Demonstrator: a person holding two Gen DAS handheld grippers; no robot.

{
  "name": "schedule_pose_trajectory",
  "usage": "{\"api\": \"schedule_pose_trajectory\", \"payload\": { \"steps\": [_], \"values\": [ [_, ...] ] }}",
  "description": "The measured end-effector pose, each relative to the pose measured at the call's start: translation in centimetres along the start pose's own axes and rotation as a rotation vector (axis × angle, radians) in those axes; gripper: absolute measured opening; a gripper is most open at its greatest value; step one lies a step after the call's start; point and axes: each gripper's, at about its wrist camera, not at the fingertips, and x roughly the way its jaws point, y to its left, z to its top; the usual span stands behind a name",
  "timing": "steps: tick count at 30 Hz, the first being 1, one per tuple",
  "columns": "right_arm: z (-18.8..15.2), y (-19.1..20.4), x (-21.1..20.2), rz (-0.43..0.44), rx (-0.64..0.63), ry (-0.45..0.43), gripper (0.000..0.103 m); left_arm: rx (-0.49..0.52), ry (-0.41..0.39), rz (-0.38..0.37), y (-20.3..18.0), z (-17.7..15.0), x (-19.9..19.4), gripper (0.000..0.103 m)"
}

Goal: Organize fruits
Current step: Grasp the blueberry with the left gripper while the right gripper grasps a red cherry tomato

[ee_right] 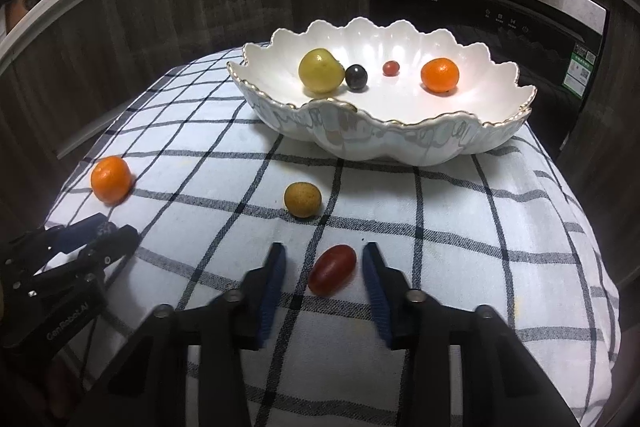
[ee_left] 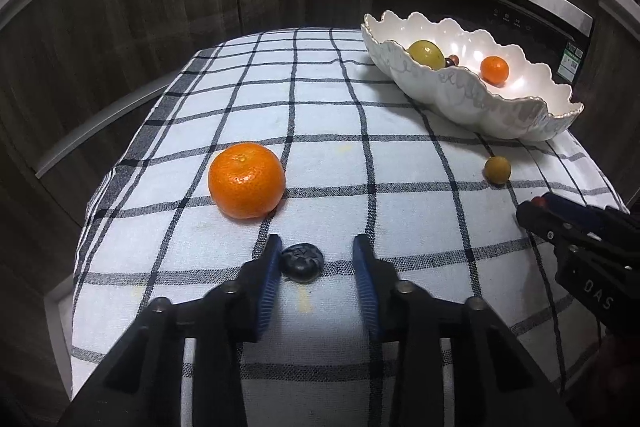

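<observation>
1. Checked cloth (ee_left: 400, 187) is spread over the tabletop; an orange (ee_left: 246, 180) lies left of centre.
2. At lower centre, a blueberry (ee_left: 301, 261) is touched by one finger of the left hand-held gripper (ee_left: 316, 263), not clamped.
3. A red grape tomato (ee_right: 332, 269) is straddled, ungripped, by the right hand-held gripper (ee_right: 324, 267).
4. A scalloped bowl (ee_right: 400, 143) is seen upper right.

Two mandarins, one on the checked cloth (ee_right: 400, 211) at (ee_right: 111, 179) and one in the scalloped white bowl (ee_right: 400, 143) at (ee_right: 439, 75), two blueberries (ee_left: 301, 262) (ee_right: 356, 77) (one per spot too), two red grape tomatoes (ee_right: 332, 269) (ee_right: 390, 67), one yellow-green plum (ee_right: 321, 71), one small brownish round fruit (ee_right: 302, 199), two grippers (ee_left: 316, 255) (ee_right: 325, 259)
</observation>
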Motion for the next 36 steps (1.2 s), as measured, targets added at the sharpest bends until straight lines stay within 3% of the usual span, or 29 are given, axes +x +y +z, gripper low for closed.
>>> {"api": "schedule_pose_trajectory", "payload": {
  "steps": [1,6,16,36],
  "values": [
    [0.0,0.0,0.1,-0.002,0.0,0.005,0.033,-0.005,0.001,-0.002,0.1,0.0,0.0,0.024],
    [0.0,-0.3,0.3,-0.003,0.01,0.013,0.023,-0.003,0.001,-0.003,0.1,0.0,0.0,0.023],
    [0.2,-0.1,0.1,-0.001,0.0,0.015,0.022,-0.004,0.001,-0.003,0.1,0.0,0.0,0.022],
    [2.1,0.2,-3.4,-0.004,-0.002,-0.079,0.022,0.016,-0.042,0.01,-0.5,1.4,-2.7,0.022]
  ]
}}
